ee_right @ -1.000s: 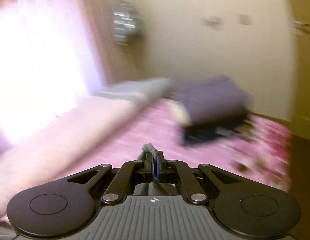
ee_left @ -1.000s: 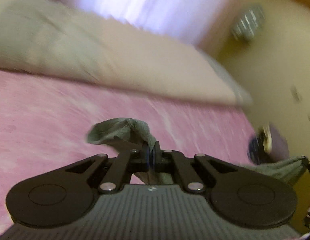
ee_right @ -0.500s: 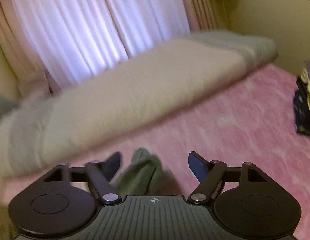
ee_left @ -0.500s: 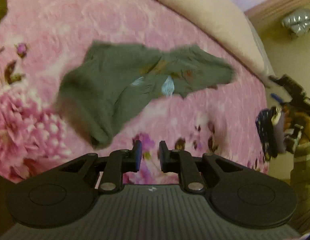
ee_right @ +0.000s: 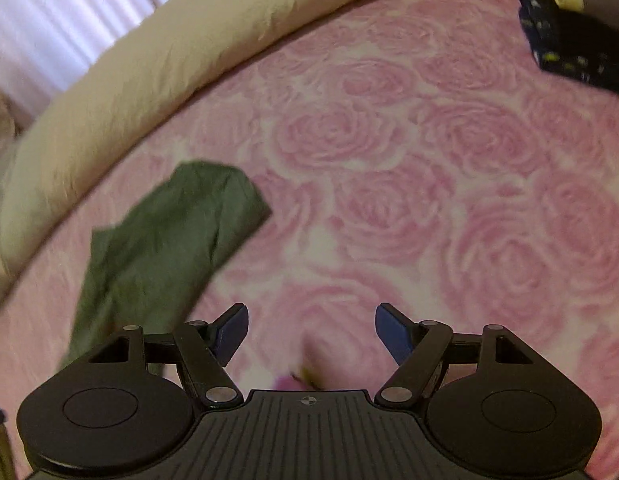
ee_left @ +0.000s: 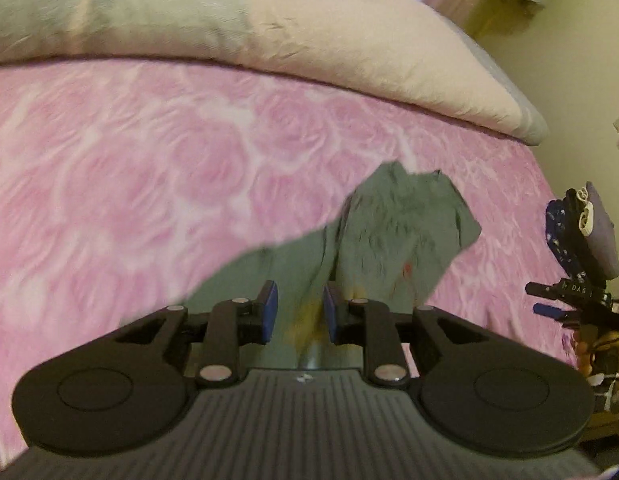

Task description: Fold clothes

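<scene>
The green garment [ee_left: 393, 236] lies crumpled on the pink rose-print bedspread [ee_left: 149, 184]. The left gripper [ee_left: 297, 312], jaws just opening and narrowly parted, hangs over it, gripping nothing. The right gripper [ee_right: 311, 334] gapes wide beside it. A cream pillow [ee_left: 309, 36] and a stack of folded clothes [ee_right: 569, 36] border the bed.

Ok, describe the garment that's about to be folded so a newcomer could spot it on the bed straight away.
Start from the bed's pink rose-patterned cover, below the long cream pillow along its far side. On that cover lies the olive-green garment, rumpled and unfolded. It is the only loose green piece; the other clothes form a dark stack at the bed's far corner.
</scene>
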Available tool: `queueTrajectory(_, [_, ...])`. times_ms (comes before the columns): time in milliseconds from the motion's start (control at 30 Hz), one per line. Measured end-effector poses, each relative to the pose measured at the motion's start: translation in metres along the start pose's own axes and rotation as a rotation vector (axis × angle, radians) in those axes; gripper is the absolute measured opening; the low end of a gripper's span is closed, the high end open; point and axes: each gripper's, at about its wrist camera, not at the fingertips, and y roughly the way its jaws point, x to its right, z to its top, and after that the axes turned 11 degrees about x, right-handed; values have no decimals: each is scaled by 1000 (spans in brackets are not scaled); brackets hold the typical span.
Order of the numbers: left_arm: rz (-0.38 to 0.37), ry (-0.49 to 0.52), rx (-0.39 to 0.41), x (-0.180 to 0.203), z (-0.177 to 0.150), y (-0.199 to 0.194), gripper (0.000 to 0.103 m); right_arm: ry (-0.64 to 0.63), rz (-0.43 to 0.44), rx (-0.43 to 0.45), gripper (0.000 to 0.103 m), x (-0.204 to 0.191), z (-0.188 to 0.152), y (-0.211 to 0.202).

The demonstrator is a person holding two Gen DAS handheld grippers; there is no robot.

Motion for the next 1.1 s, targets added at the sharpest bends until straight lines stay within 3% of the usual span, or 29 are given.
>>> queueTrajectory(67, [-19,8,-1,-3,8,28,19,55,22,21,71,-6,2,9])
queueTrajectory(100, [-26,4,-8,-4,11,41,19,85,38,29,62,-9,3,15])
queueTrajectory(367, [-42,-16,-34,-3,20,99,19,282,130,70,61,-28,11,95])
queueTrajectory(400, [-32,-18,-31,-3,21,103,19,299,137,69,54,-31,13,107])
queueTrajectory(433, [-19,-26,-22,-2,24,105,19,293,136,60,35,-33,17,117])
queueTrajectory(467, [-6,-34,-17,-2,25,107,19,282,133,50,3,-35,20,126])
queueTrajectory(567, [20,-53,-18,3,27,114,19,278,149,65,3,-29,28,119])
queueTrajectory(633, [22,-54,-23,10,28,119,19,242,164,117,3,-16,31,86])
queueTrajectory(733, [0,-27,-49,26,30,133,19,237,100,118,3,21,25,29])
queueTrajectory(900, [-72,7,-105,61,30,171,30,266,-145,-8,3,95,-3,-20])
queueTrajectory(1033, [-181,1,-194,89,26,211,40,323,-190,-34,3,123,-8,-24])
queueTrajectory(1100, [-198,2,-228,97,20,228,42,310,-192,-40,3,123,-7,-22])
